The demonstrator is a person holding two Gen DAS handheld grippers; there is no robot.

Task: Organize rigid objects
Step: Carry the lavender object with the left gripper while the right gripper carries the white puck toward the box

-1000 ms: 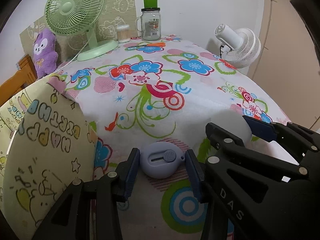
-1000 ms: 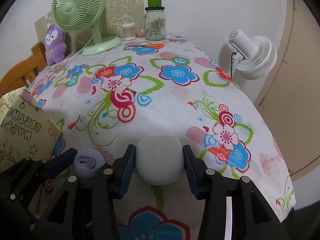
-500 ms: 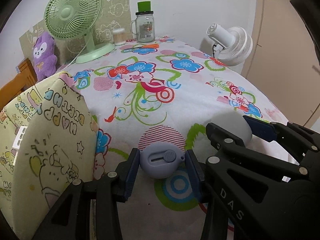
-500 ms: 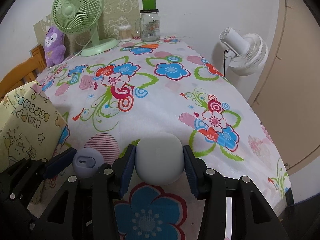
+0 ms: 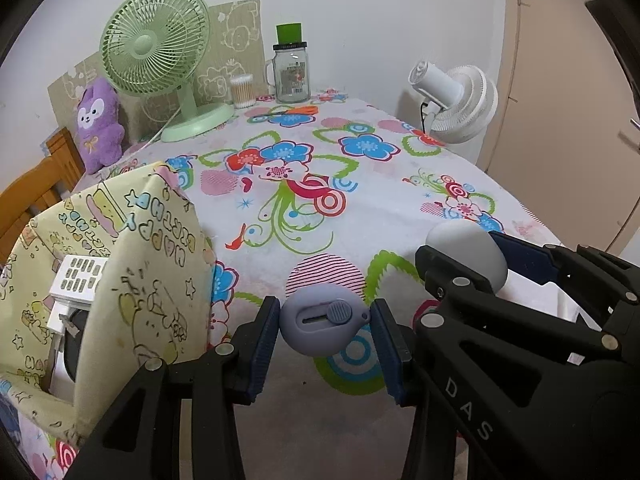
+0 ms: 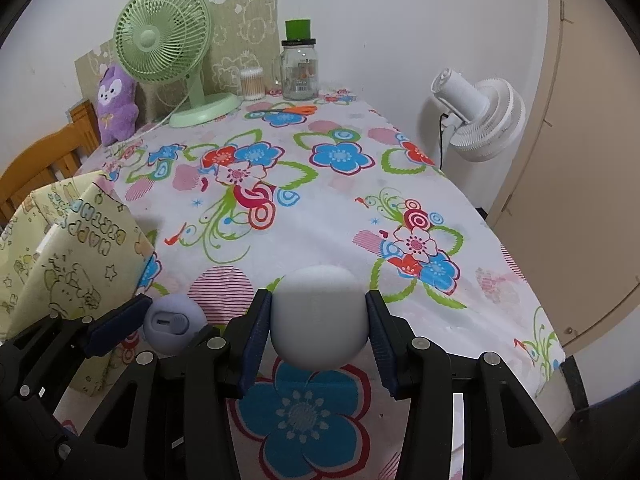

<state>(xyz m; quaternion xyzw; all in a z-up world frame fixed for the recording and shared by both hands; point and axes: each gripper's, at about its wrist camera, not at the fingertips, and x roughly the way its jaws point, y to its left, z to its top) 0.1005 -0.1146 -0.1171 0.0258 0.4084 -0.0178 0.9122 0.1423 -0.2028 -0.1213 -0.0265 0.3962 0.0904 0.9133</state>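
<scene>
My left gripper is shut on a small lavender box cutter with a round slider, held above the floral tablecloth. My right gripper is shut on a white rounded case, also held above the table. Each gripper shows in the other's view: the right one with the white case at the right, the left one with the cutter at the lower left. A yellow "Happy Birthday" gift bag stands open left of my left gripper, with a white remote-like item inside.
At the table's far end stand a green desk fan, a glass jar with green lid, a cotton swab tub, orange scissors and a purple plush. A white fan stands off the right edge. A wooden chair is at left.
Both grippers have pulled back and risen from the table, keeping hold of their objects. The gift bag's open top and its contents have come into the left wrist view.
</scene>
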